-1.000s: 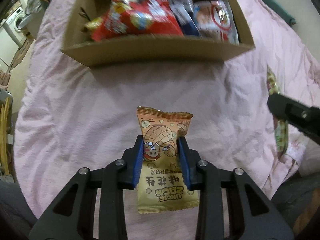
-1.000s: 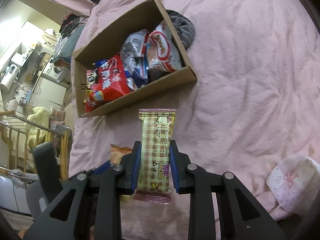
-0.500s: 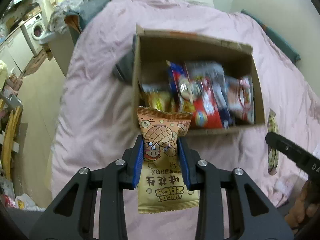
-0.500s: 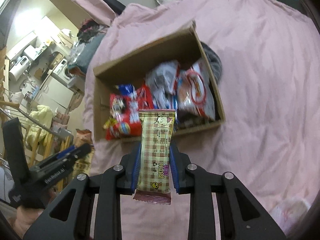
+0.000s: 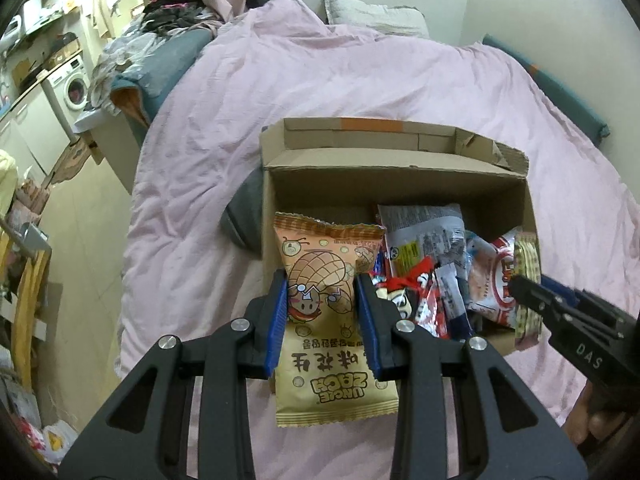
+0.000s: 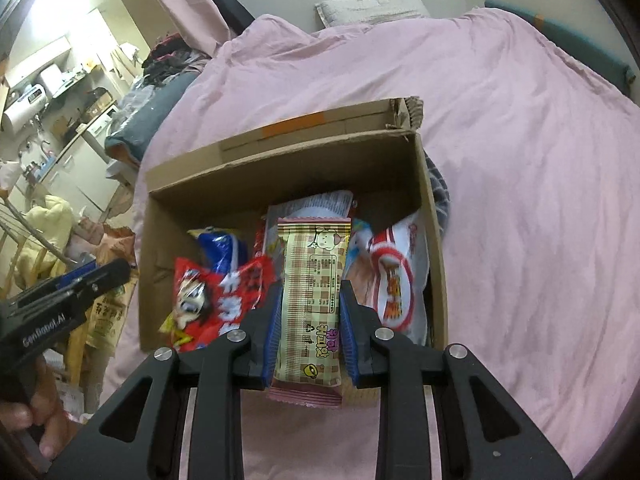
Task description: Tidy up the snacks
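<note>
Left gripper (image 5: 322,316) clamps its blue pads on an orange peanut packet (image 5: 326,312), carried above the near-left corner of an open cardboard box (image 5: 400,184) on a bed. Red, grey and white snack bags (image 5: 432,276) crowd the box's right half; bare cardboard shows along its far wall and left side. At the right edge of this view the other tool pokes in with a checked wrapper. Judged from this, the carrying step is nearly done; the next move calls for lowering the packet into the free left side and parting the jaws.

Right gripper (image 6: 307,320) is closed on a checked biscuit bar (image 6: 310,296), held upright over the middle of the box's near edge, above a red packet (image 6: 218,296) and a white-and-red bag (image 6: 394,280). It too needs a gap among the bags before release.

A wrinkled pink duvet (image 6: 520,160) covers the bed, with a pillow (image 6: 368,10) at the far end. Left of the bed lies a cluttered room: heaped clothes, cupboards, a washing machine (image 5: 74,90).
</note>
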Demonstrator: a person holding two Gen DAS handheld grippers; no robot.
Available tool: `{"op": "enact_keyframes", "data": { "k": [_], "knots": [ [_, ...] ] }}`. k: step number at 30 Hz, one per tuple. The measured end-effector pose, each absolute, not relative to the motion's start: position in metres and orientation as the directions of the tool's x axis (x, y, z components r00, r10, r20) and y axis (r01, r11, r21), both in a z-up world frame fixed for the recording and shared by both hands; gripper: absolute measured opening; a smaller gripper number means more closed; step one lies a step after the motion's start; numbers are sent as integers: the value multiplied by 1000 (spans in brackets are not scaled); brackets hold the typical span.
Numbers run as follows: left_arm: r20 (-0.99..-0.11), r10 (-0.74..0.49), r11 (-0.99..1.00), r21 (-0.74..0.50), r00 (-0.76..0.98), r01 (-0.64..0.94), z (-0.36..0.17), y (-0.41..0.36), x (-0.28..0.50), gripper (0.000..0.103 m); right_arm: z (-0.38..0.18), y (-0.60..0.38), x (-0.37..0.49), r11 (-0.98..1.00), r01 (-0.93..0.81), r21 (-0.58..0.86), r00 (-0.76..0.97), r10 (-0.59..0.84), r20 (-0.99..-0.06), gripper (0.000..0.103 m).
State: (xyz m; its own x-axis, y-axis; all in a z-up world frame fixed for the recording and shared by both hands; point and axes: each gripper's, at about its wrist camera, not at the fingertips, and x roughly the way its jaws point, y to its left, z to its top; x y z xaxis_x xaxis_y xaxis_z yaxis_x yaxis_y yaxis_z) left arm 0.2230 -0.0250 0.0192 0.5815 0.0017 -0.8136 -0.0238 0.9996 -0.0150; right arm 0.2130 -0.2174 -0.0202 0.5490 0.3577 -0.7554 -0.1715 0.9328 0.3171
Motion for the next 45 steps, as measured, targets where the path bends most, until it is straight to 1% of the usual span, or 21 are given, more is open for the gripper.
{"op": "enact_keyframes", "data": {
  "k": [3, 10, 13, 20, 26, 28, 30, 32, 34, 35, 37, 38, 39, 41, 45],
  "knots": [
    [-820, 2, 1000, -13, 572, -22, 15, -28, 235, 29, -22, -213, 224, 936, -174, 307, 546, 351, -761, 28],
    [-821, 12, 1000, -3, 571, -25, 6, -33, 257, 29, -27, -207, 238, 926, -180, 333, 534, 376, -757, 28],
    [-808, 41, 999, 35, 588, -22, 2, -36, 263, 29, -28, -207, 240, 922, -180, 342, 533, 383, -754, 28],
    [-792, 34, 999, 31, 609, -15, -1, -36, 278, 30, -32, -210, 242, 910, -170, 377, 516, 408, -753, 28],
    [-810, 27, 1000, 29, 586, -6, -4, -36, 280, 30, -29, -213, 240, 882, -184, 433, 520, 461, -719, 28],
    [-809, 22, 1000, 23, 588, -6, -2, -34, 279, 40, -26, -215, 239, 864, -193, 465, 523, 492, -696, 28],
    [-790, 29, 999, 13, 612, -31, 4, -30, 276, 75, -24, -215, 239, 854, -193, 483, 526, 506, -684, 30],
    [-775, 34, 999, 5, 631, -47, 9, -28, 274, 89, -23, -216, 239, 845, -193, 499, 529, 518, -672, 31],
    [-774, 34, 999, 4, 632, -49, 11, -28, 272, 89, -22, -220, 240, 841, -179, 511, 537, 519, -665, 32],
    [-775, 32, 999, 3, 631, -46, 12, -28, 271, 89, -20, -221, 240, 848, -171, 502, 544, 506, -669, 33],
    [-768, 28, 999, 4, 640, -39, 16, -27, 267, 89, -18, -223, 240, 860, -159, 485, 559, 484, -674, 56],
    [-764, 31, 999, 7, 644, -39, 18, -27, 265, 89, -16, -225, 239, 860, -157, 485, 572, 480, -665, 77],
    [-761, 33, 999, 9, 647, -41, 19, -26, 263, 89, -12, -227, 237, 858, -154, 490, 592, 477, -650, 84],
    [-754, 42, 999, 15, 655, -47, 24, -25, 257, 89, -5, -231, 234, 864, -151, 480, 619, 461, -635, 84],
    [-738, 55, 997, 9, 673, -72, 34, -18, 242, 89, 16, -232, 219, 897, -169, 407, 688, 404, -603, 88]
  ]
}}
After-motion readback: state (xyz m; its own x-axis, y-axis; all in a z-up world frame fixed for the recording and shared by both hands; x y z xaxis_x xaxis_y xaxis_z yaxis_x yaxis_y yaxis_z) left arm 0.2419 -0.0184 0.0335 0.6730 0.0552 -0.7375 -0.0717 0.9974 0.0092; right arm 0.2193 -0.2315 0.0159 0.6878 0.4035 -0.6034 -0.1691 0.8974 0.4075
